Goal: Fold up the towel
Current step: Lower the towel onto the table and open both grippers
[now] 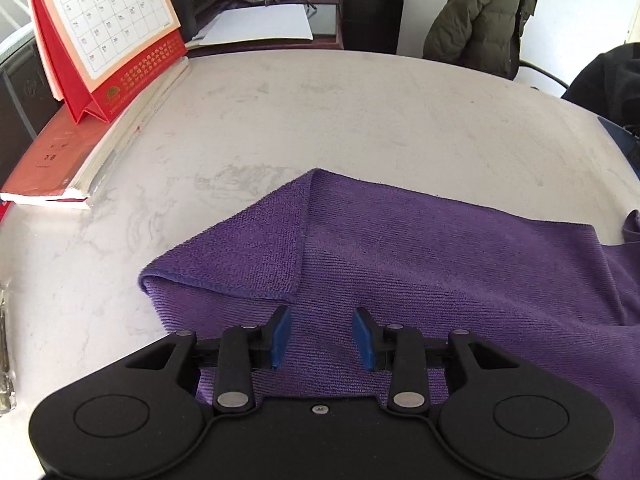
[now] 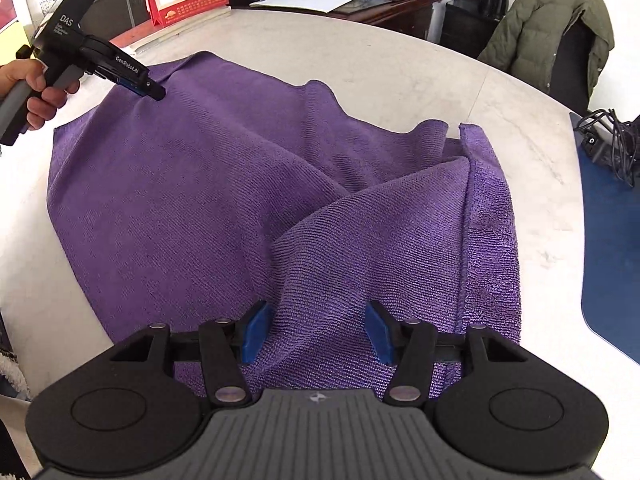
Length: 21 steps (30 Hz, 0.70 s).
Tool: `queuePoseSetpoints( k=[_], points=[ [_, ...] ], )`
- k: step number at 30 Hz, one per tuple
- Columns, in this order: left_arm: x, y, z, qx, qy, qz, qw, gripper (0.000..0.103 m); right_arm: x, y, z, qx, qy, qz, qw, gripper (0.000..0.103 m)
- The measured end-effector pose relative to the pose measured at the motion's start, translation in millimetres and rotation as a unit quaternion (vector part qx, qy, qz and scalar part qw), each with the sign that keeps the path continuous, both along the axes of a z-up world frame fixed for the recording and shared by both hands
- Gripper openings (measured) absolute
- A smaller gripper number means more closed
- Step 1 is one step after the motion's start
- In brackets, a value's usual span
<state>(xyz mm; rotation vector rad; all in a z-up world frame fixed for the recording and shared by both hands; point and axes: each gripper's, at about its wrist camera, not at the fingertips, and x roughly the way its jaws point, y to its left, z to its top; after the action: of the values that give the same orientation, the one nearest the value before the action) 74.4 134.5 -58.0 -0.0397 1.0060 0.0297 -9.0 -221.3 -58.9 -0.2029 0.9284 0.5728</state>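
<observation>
Reading the markings first, we log "DAS" on the left gripper's (image 2: 154,92) black housing and "GenRoboAI" along its arm, both seen from the right wrist view; smaller print under "DAS" is too fine to read. A red desk calendar (image 1: 108,28) stands on a stack of books (image 1: 60,168) at the table's (image 1: 360,112) left edge, its characters illegible.

Left gripper (image 1: 322,336): we see its blue pads (image 1: 282,334) apart, nothing between them, poised just above the towel's (image 1: 440,260) near left part. A hand (image 2: 34,94) grips its handle.

Right gripper (image 2: 318,330): pads (image 2: 254,332) wide apart, holding nothing, over a raised fold of the towel (image 2: 200,184); whether they touch the cloth we cannot tell.

Towel: purple, ribbed, lying on the pale marbled table. We note its long axis running left to right across the gripper views. Its left part lies fairly flat with one corner turned over; its right part is bunched into ridges and overlapping folds.

Also logged: a green jacket (image 2: 560,28) on a chair beyond the table.
</observation>
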Motion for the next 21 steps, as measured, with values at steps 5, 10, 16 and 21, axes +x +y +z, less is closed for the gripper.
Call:
queuePoseSetpoints(
  k=[5, 10, 16, 21],
  points=[
    [-62.5, 20.5, 23.2, -0.023, -0.007, 0.041, 0.9989, 0.037, 0.8, 2.6, 18.9, 0.025, -0.012, 0.001, 1.000, 0.056],
    [-98.4, 40.3, 10.2, -0.031, 0.018, 0.078, 0.9963, 0.037, 15.0, 29.8, 51.2, 0.064, -0.037, 0.038, 0.997, 0.056],
    [-100.2, 59.5, -7.2, -0.050, 0.019, 0.096, 0.9940, 0.037, 50.0, 132.0, 71.9, 0.095, -0.034, 0.167, 0.981, 0.056],
    [-103.1, 60.0, -11.1, -0.051, 0.008, 0.093, 0.9943, 0.037, 72.6, 176.9, 52.2, 0.074, -0.019, 0.204, 0.976, 0.055]
  ],
)
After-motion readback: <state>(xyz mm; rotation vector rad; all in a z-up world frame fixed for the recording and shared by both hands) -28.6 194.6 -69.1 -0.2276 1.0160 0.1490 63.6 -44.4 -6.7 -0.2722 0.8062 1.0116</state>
